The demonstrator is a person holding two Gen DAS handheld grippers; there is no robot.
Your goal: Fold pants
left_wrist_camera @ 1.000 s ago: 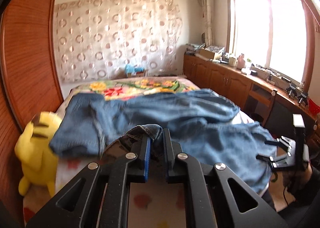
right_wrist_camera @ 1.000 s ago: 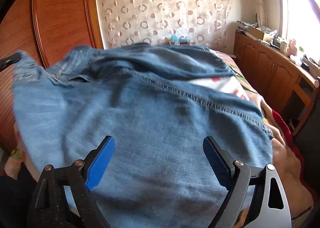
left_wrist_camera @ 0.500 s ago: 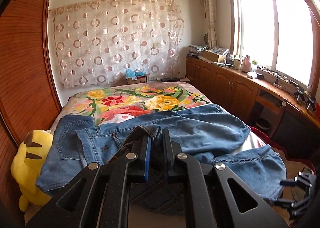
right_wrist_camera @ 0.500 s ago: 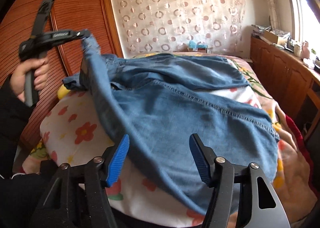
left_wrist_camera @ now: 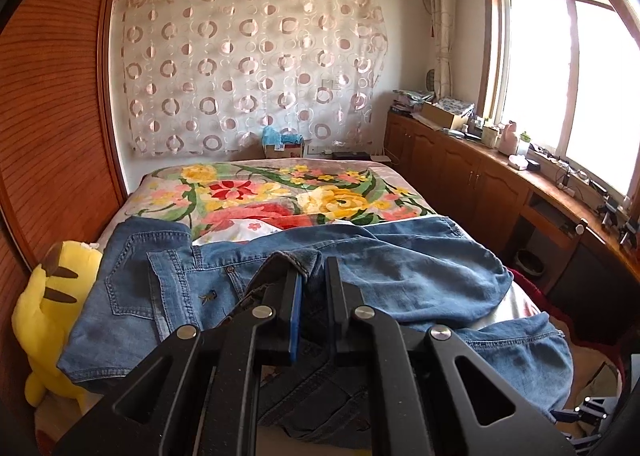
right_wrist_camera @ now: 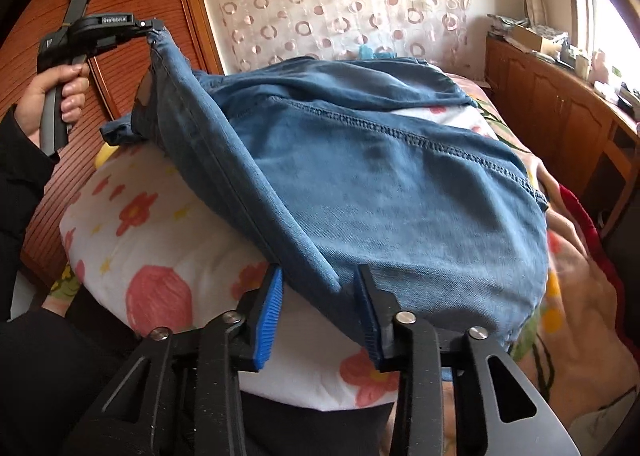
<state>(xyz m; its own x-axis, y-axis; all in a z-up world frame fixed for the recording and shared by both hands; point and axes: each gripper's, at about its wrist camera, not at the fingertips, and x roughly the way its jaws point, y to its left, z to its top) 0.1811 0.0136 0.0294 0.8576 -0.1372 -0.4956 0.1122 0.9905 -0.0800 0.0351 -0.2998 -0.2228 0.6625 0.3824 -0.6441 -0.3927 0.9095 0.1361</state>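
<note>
Blue denim pants lie spread across the bed; they fill the right wrist view too. My left gripper is shut on a bunched edge of the pants and holds it lifted; it shows raised at the upper left of the right wrist view. A taut fold runs from there down to my right gripper. Its jaws stand partly open around that lower edge of the fold, not clamped.
A bed with a floral blanket and a white flowered quilt. A yellow plush toy sits at the bed's left, against a wooden wardrobe. Wooden cabinets under the window line the right.
My left gripper has lifted the pants edge up and back. My right gripper has pulled back to the near edge of the pants and its jaws have narrowed around the fold.
</note>
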